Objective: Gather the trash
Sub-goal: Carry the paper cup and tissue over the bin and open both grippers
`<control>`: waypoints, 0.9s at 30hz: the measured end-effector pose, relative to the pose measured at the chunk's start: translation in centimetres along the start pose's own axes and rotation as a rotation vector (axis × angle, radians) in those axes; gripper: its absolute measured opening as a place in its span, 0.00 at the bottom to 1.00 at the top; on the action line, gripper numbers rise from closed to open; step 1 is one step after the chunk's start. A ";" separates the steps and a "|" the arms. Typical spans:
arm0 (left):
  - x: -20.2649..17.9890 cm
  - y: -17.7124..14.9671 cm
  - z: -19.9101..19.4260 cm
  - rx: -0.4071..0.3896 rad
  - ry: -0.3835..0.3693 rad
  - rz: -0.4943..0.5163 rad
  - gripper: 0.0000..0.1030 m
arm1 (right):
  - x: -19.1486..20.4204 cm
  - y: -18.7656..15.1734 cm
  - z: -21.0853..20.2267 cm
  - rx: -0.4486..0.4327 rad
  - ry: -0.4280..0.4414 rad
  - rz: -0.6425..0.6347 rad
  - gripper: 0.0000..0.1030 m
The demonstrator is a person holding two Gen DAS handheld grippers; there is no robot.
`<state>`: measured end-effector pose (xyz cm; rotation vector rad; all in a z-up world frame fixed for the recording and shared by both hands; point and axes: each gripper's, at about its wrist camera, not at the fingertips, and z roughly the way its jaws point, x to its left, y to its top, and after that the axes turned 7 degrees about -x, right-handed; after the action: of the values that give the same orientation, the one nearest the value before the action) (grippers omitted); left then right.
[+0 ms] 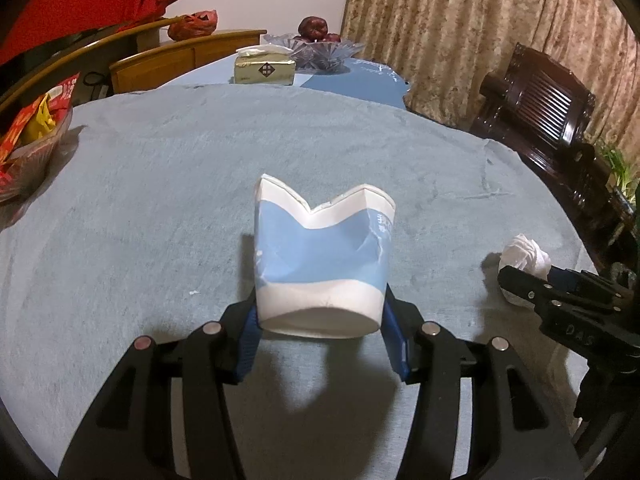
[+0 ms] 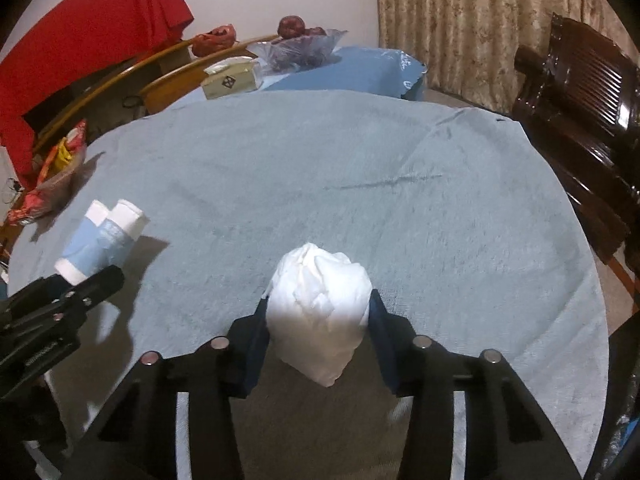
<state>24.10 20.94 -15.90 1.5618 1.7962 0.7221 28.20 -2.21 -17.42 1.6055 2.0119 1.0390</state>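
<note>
My left gripper (image 1: 320, 316) is shut on a crushed blue-and-white paper cup (image 1: 322, 256) and holds it above the blue-grey tablecloth (image 1: 160, 184). My right gripper (image 2: 318, 320) is shut on a crumpled white tissue ball (image 2: 318, 312), also held above the cloth. The cup also shows at the left of the right wrist view (image 2: 102, 240), with the left gripper (image 2: 96, 280) under it. The tissue ball also shows at the right of the left wrist view (image 1: 524, 260), held by the right gripper (image 1: 520, 280).
A bowl of red and yellow snack packets (image 1: 28, 148) stands at the table's left edge. A tissue box (image 1: 264, 68) and a glass bowl of dark fruit (image 1: 320, 46) stand at the far side. A dark wooden chair (image 1: 552, 116) is to the right.
</note>
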 end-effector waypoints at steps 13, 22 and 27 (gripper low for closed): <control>-6.0 1.9 -5.0 -0.072 -0.078 0.055 0.50 | -2.3 2.0 -10.3 -0.156 -0.015 0.021 0.45; -12.1 2.0 -9.4 -0.097 -0.188 0.111 0.50 | -5.5 0.9 -17.4 -0.211 -0.067 0.042 0.46; -15.5 1.1 -11.6 -0.108 -0.253 0.150 0.50 | -7.2 -0.1 -20.8 -0.233 -0.101 0.063 0.46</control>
<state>17.26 5.84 -5.84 1.6475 1.4465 0.6468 16.08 -15.68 -4.84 1.5719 1.7153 1.1444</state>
